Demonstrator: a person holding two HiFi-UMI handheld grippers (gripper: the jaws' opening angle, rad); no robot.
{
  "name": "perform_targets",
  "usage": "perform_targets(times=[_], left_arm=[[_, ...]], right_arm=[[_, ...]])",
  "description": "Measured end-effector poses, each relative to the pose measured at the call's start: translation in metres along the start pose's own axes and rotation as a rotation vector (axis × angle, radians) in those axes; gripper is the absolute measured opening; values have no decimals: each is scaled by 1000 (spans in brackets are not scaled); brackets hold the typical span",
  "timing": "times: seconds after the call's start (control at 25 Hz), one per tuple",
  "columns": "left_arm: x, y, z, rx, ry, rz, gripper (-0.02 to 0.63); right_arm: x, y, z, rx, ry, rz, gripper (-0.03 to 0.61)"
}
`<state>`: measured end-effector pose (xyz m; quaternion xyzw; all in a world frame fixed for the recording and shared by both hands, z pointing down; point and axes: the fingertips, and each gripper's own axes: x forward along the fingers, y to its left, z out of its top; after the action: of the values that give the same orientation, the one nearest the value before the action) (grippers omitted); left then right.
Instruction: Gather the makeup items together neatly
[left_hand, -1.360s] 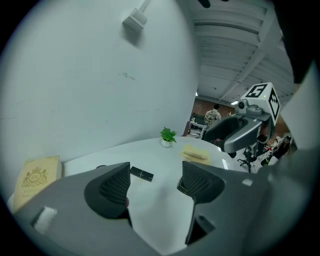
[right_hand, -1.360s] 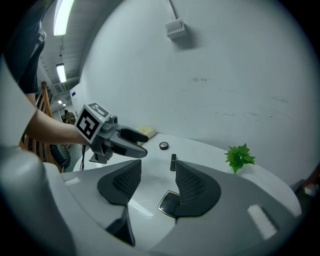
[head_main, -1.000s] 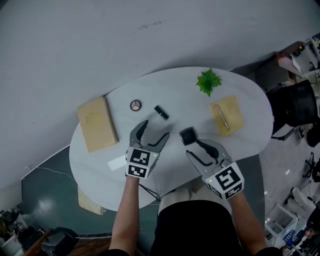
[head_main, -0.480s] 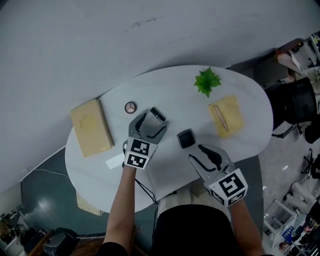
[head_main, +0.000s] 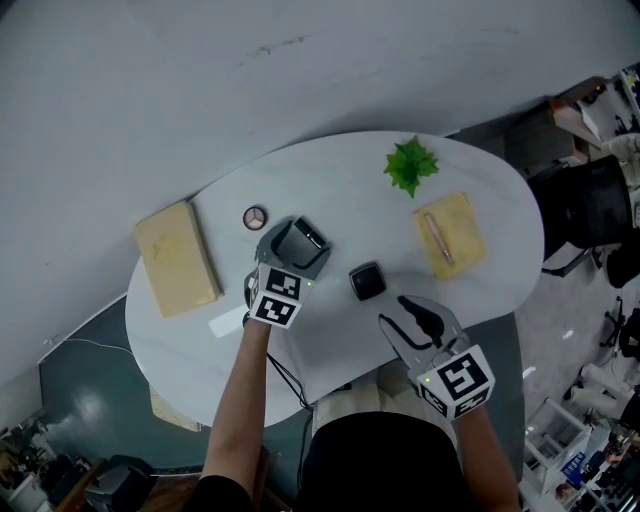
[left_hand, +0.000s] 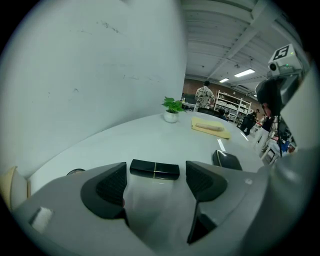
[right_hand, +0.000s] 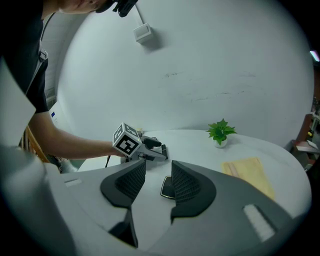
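A black lipstick tube (left_hand: 154, 169) lies crosswise on the white table (head_main: 330, 185). My left gripper (head_main: 297, 237) stands open over it, and in the left gripper view (left_hand: 156, 181) the tube sits just past the two fingertips, touching neither pad. A black square compact (head_main: 367, 281) rests to the right of it. My right gripper (head_main: 395, 310) hangs short of that compact, open and empty. The right gripper view (right_hand: 157, 172) shows the compact (right_hand: 166, 187) partly hidden behind one finger. A small round compact (head_main: 254, 217) lies to the left of the tube.
A yellow pad (head_main: 177, 258) lies at the table's left. A second yellow pad (head_main: 450, 235) at the right carries a slim brush (head_main: 438, 237). A small green plant (head_main: 411, 165) stands at the back. A white card (head_main: 228, 322) lies near the front left edge.
My left gripper has moved forward until its jaws straddle the lipstick tube. My right gripper has drawn back a little from the square compact, which stays put.
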<state>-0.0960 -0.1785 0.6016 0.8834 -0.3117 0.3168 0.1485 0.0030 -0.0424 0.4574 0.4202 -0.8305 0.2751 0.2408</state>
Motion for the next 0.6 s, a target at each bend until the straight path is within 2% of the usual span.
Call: perform_targets(times=[0.6], left_arm=[[9, 3, -4, 39, 31, 7, 321]], right_arm=[[-5, -9, -3, 27, -12, -13, 170]])
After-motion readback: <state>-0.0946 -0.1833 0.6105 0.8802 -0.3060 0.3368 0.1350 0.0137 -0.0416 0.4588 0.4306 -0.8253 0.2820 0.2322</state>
